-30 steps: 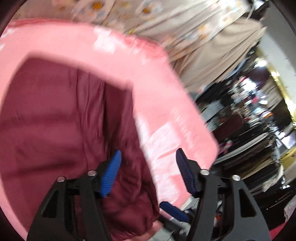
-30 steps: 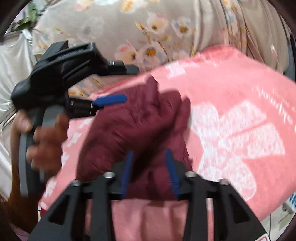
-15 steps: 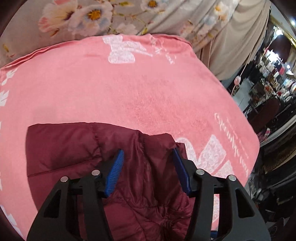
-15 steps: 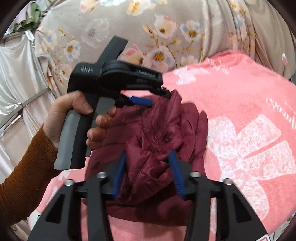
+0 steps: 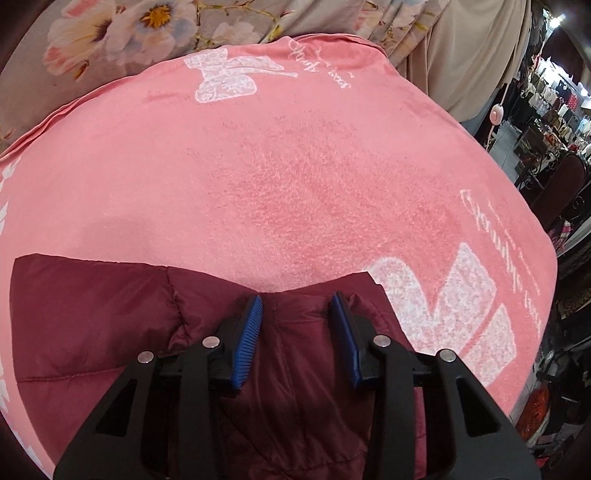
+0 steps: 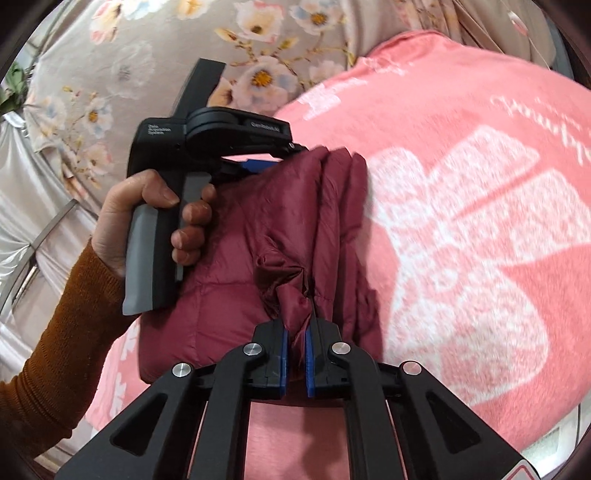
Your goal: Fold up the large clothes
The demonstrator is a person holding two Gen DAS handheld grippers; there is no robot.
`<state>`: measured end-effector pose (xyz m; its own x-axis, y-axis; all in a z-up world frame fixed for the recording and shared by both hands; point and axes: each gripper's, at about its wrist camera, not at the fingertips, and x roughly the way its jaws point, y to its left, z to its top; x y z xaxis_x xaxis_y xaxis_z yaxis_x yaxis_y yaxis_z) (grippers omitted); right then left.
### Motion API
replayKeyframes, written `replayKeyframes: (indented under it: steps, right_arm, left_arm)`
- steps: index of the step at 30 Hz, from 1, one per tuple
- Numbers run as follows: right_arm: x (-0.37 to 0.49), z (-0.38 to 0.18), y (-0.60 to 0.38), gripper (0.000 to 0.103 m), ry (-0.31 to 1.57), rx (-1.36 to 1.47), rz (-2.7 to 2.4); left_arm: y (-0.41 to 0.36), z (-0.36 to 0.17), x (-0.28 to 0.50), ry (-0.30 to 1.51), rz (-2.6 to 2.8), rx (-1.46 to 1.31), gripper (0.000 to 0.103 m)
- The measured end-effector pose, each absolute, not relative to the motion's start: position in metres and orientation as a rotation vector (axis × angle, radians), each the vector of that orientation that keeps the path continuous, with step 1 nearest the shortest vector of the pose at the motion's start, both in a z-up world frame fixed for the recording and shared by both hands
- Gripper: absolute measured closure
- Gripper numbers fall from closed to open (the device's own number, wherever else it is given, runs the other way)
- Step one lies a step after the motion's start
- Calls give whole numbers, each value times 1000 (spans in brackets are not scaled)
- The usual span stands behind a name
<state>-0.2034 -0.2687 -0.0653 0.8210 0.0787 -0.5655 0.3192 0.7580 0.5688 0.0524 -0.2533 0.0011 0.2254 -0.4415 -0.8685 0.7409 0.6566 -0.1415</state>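
A maroon puffer jacket lies bunched on a pink blanket. My left gripper points down at the jacket's far edge. Its jaws are closing, with a strip of the fabric between the blue pads but not visibly pinched. In the right wrist view the left gripper sits at the jacket's far end, held by a hand in an orange sleeve. My right gripper is closing, and its pads pinch a raised fold at the jacket's near edge.
A floral curtain hangs behind the blanket. Silvery drapes hang to the left. The blanket's right edge drops off toward shop racks and a dark chair.
The left gripper swung from the blanket's side down onto the jacket's far edge, its jaws narrowing. The right gripper's jaws went from wide apart to pinched on a jacket fold.
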Motion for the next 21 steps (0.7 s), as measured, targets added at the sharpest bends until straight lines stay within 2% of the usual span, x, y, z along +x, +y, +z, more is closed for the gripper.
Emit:
replayKeyframes:
  steps: [10,21]
  right_arm:
    - [-191,-94,-271,100,663,728,-163]
    - [-183,-100,-269,103,661,724,-173]
  left_arm:
    - [-260,-29,56,1014,-795,340,65]
    - [-263,-47,56,956,-774,331,65]
